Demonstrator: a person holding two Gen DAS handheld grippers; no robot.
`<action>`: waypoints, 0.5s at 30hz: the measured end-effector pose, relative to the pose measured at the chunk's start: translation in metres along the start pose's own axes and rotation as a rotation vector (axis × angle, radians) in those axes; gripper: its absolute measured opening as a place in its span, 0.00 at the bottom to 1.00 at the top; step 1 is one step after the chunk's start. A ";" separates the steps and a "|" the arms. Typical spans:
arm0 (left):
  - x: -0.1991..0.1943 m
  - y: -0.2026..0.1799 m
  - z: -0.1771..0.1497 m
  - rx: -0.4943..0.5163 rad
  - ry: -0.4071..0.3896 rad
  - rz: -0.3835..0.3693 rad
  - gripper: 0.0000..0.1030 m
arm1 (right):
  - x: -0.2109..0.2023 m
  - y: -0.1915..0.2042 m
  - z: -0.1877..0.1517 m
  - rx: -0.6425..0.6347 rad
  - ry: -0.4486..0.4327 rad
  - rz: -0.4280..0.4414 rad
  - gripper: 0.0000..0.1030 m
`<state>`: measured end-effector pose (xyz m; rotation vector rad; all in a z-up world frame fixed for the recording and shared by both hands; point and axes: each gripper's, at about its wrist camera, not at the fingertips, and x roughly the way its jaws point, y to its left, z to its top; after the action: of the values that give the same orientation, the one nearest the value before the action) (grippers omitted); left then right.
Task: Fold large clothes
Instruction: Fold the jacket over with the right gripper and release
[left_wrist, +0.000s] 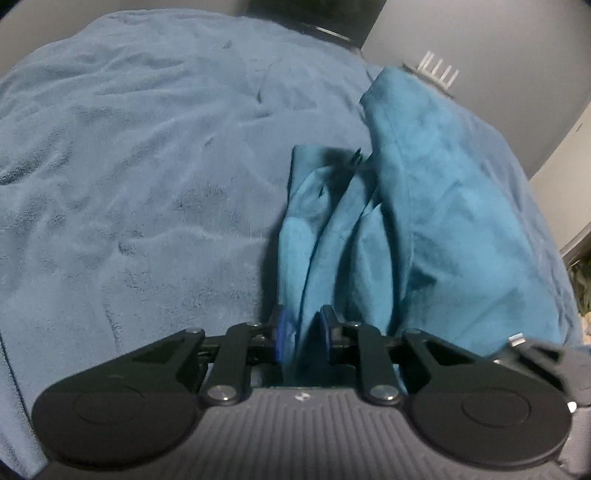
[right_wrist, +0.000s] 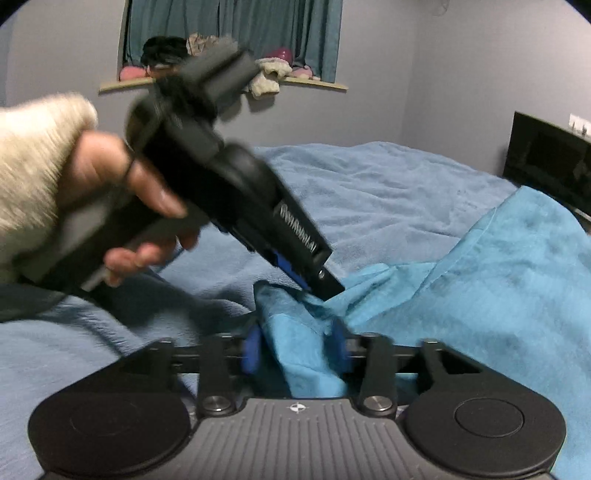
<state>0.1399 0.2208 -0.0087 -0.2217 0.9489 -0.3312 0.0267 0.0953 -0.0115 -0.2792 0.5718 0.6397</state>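
Note:
A large teal garment (left_wrist: 424, 206) lies bunched on a bed with a pale blue fleece blanket (left_wrist: 129, 166). My left gripper (left_wrist: 302, 332) is shut on a gathered fold of the teal garment near its lower edge. In the right wrist view the garment (right_wrist: 498, 295) spreads to the right, and my right gripper (right_wrist: 297, 350) is shut on a bunched edge of it. The left gripper (right_wrist: 314, 286), held in a hand with a cream sleeve, comes in from the upper left and its tip touches the same bunch of cloth, just above my right gripper.
The blue blanket (right_wrist: 369, 192) covers the whole bed. A dark box-like object (right_wrist: 546, 166) stands at the bed's far right. A window sill (right_wrist: 221, 83) with soft toys and teal curtains is on the back wall. Grey walls surround the bed.

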 end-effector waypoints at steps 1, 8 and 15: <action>0.002 0.000 0.002 0.003 0.003 0.007 0.16 | -0.009 -0.002 0.000 0.010 -0.006 0.005 0.52; 0.003 -0.006 0.003 0.035 0.007 0.047 0.16 | -0.088 -0.053 0.002 0.105 -0.059 -0.085 0.53; -0.046 -0.025 0.005 0.107 -0.189 0.045 0.18 | -0.124 -0.135 -0.020 0.212 -0.025 -0.392 0.50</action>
<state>0.1145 0.2147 0.0373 -0.1309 0.7464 -0.3124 0.0223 -0.0769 0.0537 -0.1769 0.5375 0.2012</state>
